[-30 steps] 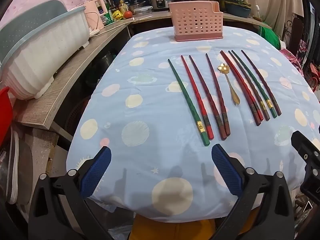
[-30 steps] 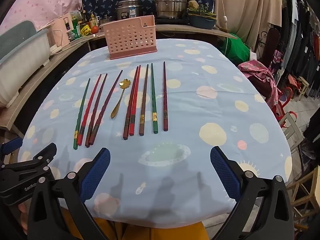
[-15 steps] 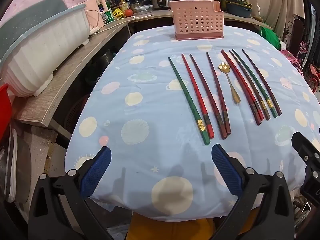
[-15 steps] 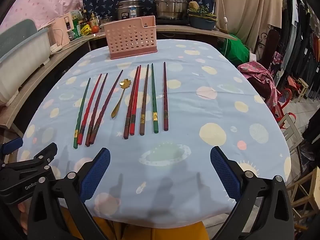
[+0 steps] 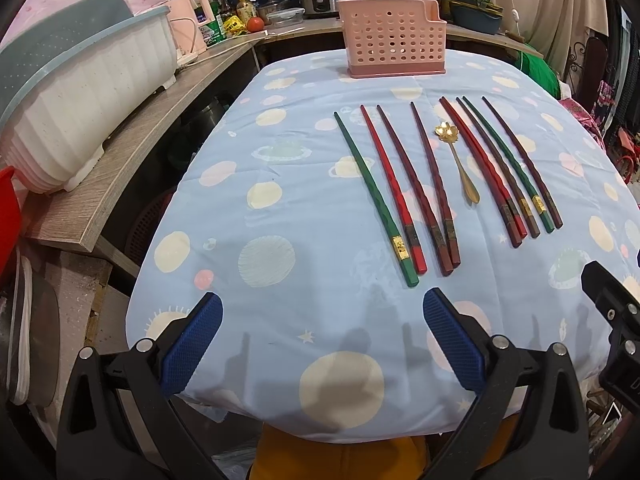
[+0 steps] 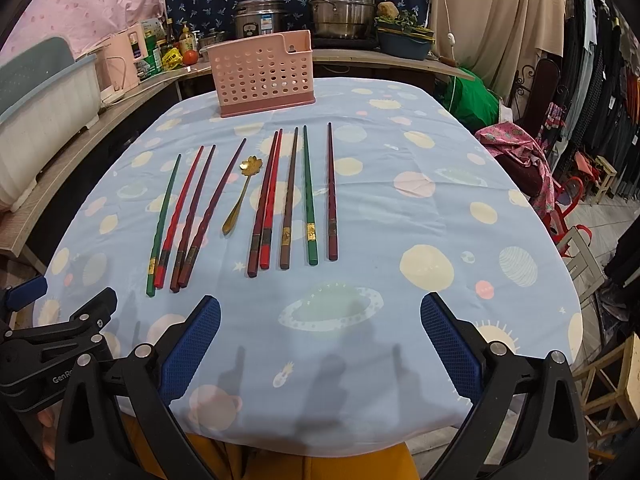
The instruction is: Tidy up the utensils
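A pink basket (image 5: 394,36) stands at the far end of the bench (image 5: 280,300), with pots (image 6: 344,4) on a shelf behind it. Nine chopsticks (image 6: 308,196) and a gold spoon (image 6: 242,192) lie in a row on the blue cloth, nothing on top of them. The left tongs (image 5: 322,344) and right tongs (image 6: 320,344) hang low at the near edge, both spread wide and holding nothing.

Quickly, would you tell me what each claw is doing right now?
Left claw: open, holding nothing.
Right claw: open, holding nothing.
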Demonstrator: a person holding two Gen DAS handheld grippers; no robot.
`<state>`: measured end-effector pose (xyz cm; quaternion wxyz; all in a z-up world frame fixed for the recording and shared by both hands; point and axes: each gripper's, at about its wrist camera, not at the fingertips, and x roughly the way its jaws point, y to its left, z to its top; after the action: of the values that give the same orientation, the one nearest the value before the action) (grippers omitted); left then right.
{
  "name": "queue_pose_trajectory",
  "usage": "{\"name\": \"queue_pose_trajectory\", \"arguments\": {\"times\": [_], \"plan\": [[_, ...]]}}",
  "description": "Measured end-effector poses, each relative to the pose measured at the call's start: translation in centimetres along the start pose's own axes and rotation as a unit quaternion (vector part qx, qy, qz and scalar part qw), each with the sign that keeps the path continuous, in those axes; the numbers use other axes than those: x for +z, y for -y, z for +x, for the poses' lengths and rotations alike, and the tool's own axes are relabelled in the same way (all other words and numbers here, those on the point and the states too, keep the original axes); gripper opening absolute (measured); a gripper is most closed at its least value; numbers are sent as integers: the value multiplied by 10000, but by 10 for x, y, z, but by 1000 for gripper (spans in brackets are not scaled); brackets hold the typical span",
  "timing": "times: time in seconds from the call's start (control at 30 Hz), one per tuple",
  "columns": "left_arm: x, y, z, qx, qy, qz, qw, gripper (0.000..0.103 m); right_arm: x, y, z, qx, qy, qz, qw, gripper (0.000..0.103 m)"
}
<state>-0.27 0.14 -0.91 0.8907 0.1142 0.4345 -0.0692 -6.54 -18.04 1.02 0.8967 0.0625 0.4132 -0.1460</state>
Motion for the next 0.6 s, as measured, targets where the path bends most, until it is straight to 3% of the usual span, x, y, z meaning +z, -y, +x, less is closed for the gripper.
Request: {"name": "queue_pose_trajectory", "arguments": {"times": [0.6], "plan": [[0,-3,5,-24,-56,-22,10000,96,-5,-1,6,-15,-58,-19,10000,96]]}}
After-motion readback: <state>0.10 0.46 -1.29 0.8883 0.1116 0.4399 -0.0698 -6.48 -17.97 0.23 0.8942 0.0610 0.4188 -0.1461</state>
